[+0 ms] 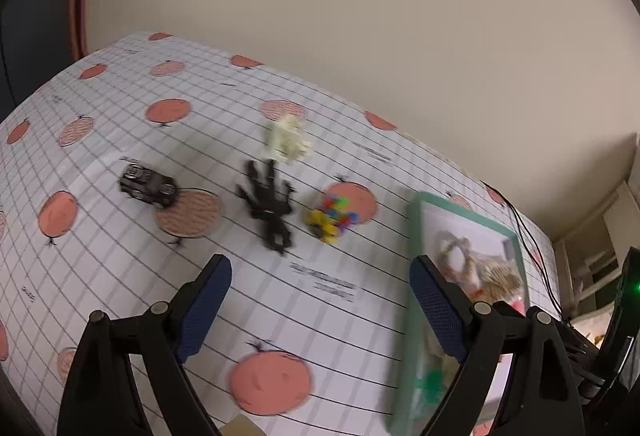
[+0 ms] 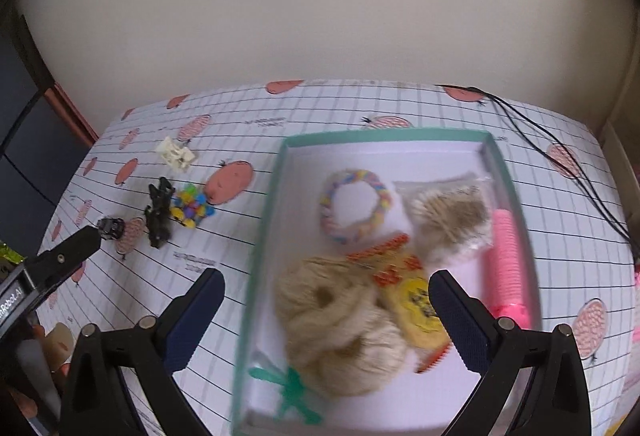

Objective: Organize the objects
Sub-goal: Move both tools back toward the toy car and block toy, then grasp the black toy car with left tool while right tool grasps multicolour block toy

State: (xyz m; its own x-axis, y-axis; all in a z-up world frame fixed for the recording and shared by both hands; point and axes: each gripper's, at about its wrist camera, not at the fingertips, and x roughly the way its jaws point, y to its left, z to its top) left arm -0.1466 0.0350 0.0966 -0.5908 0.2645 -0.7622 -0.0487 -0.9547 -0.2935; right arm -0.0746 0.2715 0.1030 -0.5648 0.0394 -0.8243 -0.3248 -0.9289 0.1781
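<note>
From the left wrist view, the left gripper (image 1: 320, 300) hangs over the patterned tablecloth (image 1: 120, 276) with its jaws spread wide and nothing between them, so it's released. Ahead of it sit 4 loose items: a black toy car (image 1: 148, 185), a spiky black figure (image 1: 269, 205), a cream-coloured piece (image 1: 287, 138) behind that, and a multicoloured bead cluster (image 1: 330, 218) just beside the figure. The green-rimmed box (image 1: 416, 276) is off to the right with stuff already in it. My worry here is that the figure and the beads sit so near each other that wide jaws coming down on 1 could knock or drag the other, and the figure's thin limbs look like they'd slip out of a pinch. Everything's a bit blurred too, so aiming is iffy. From the right wrist view, the right gripper (image 2: 326, 310) is also wide open and empty, hovering above the box's near end. Inside are a pastel braided ring (image 2: 354, 206), a bag of straw-like fibre (image 2: 452, 216), a pink roller (image 2: 508, 260), beige twine balls (image 2: 344, 324) and a yellow packet (image 2: 416, 300). It's crowded, so dropping more in could pile things over the rim or tip them out. The black cables (image 2: 560, 156) trailing on the right could snag an arm.
</note>
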